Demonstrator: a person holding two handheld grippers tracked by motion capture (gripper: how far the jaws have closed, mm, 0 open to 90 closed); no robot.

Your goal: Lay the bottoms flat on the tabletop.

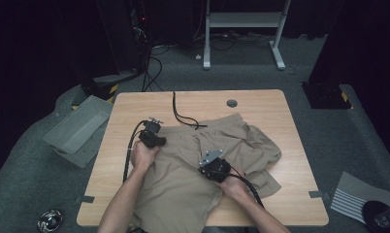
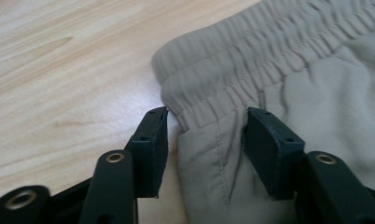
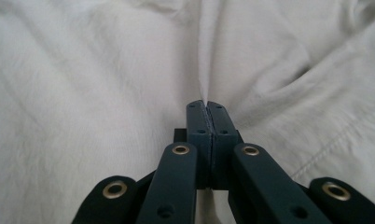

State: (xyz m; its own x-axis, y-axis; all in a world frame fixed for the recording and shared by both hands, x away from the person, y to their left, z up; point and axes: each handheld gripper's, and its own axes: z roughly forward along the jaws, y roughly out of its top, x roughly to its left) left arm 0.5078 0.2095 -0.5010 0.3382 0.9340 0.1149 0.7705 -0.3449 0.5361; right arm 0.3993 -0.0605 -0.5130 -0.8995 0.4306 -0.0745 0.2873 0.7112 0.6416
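At the jaws, left: the left gripper (image 2: 206,126) stands released, its jaws spread to either side of the elastic waistband (image 2: 251,65) at the corner of the shorts (image 2: 316,107); the cloth lies between them, not yet pinched.
At the jaws, right: the right gripper (image 3: 207,106) is clenched on a thin raised ridge of the cloth, which runs up from the jaw tips toward the top of the frame.
Step in hand: judged from this, the right side holds a pinch mid-garment while the left lines up a grasp at the waistband corner, likely for smoothing or folding.
Next move: the left jaws need to close squarely over the waistband, low enough to catch both layers; the right should hold its pinch steady meanwhile.
Shorts, place: centre of the tabletop (image 1: 135,104) in the high view, lower edge hanging over the near side.
Shorts, look: tan, soft, creased; gathered waistband toward the upper middle, a rumpled leg bunched at centre right, a black drawstring (image 1: 181,114) trailing toward the top.
Risk: the elastic may slip out if caught only at its edge.
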